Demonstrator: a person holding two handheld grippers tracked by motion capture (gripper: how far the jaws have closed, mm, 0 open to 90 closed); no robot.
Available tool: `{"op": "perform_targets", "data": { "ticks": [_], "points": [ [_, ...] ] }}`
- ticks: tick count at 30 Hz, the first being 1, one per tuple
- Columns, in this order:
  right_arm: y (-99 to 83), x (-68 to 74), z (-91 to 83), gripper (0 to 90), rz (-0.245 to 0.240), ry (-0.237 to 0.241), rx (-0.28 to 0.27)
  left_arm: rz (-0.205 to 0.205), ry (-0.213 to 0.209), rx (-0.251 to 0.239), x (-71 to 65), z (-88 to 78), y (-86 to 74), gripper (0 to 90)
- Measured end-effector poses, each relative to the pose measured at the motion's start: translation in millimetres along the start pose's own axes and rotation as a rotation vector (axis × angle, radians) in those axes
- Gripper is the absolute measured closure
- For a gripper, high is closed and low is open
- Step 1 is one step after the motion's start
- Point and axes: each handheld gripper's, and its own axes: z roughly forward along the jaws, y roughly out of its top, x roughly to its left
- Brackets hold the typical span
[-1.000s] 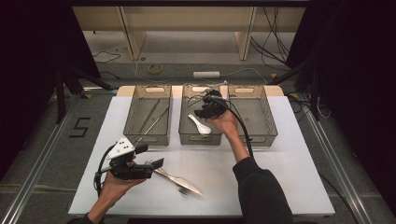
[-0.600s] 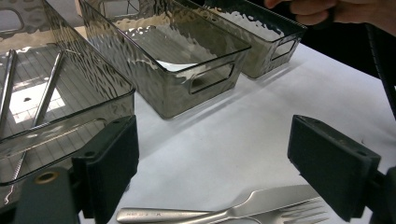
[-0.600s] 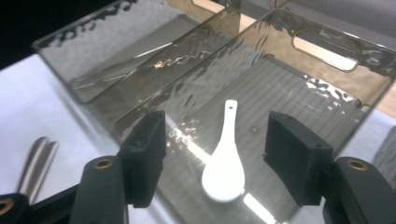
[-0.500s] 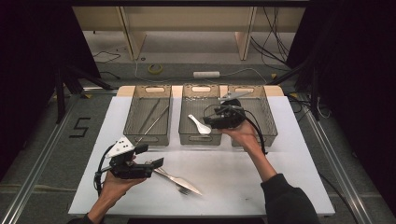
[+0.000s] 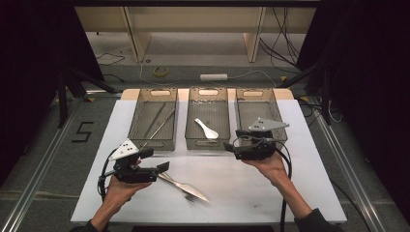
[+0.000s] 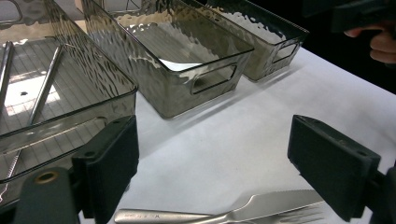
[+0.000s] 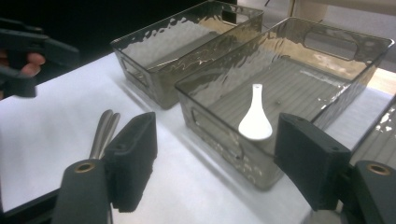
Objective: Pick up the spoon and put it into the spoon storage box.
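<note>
Cutlery is the work in hand: a knife [image 5: 180, 182] and a fork [image 5: 193, 196] lie crossed on the white table [image 5: 251, 193], just in front of the left gripper [image 5: 164, 166]. From the high view, that gripper sits low over the near left part of the table with nothing between its jaws. The left gripper view brings the detail: both jaws stand wide apart, released, and the knife's blade [image 6: 275, 203] lies on the table between them with the fork's tines [image 6: 303, 213] beside it, the pads touching neither.

The right gripper [image 5: 227, 147] is held above the table just in front of the gap between the middle bin [image 5: 191, 140] and the right bin [image 5: 278, 108]. Its jaws have just been opening and stand wide with nothing between them. The right gripper view looks through those jaws at the middle bin's clear wall [image 7: 210, 126] and the white spoon [image 7: 256, 115] lying on its floor; the high view places that spoon [image 5: 207, 128] near the bin's centre. The knife and fork handles [image 7: 103, 133] also show there, left of the left jaw.

The left bin [image 5: 138, 140] holds long metal utensils [image 5: 159, 121], seen through its wall in the left gripper view as thin rods [image 6: 44, 88].
</note>
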Motion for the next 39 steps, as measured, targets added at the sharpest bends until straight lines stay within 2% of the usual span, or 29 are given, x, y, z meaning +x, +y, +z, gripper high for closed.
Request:
{"op": "perform_targets", "data": {
  "ticks": [8, 24, 31, 39],
  "points": [
    [-26.6, 3.9, -21.4, 28.6, 0.025, 0.006, -0.036, -0.001, 0.003, 0.007, 2.4, 4.7, 3.8, 16.2],
    [-64.1, -0.2, -44.9, 27.3, 0.081, -0.026, -0.089, 0.013, 0.0, 0.037, 7.5, 18.8, 12.4, 16.2],
    [-73.1, 3.0, -51.5, 23.3, 0.09, -0.024, -0.086, 0.02, 0.003, 0.054, 9.5, 24.1, 14.1, 16.2],
    [-78.6, 6.9, -54.2, 22.7, 0.095, -0.022, -0.082, 0.022, 0.011, 0.068, 11.6, 28.3, 15.6, 16.2]
  ]
}}
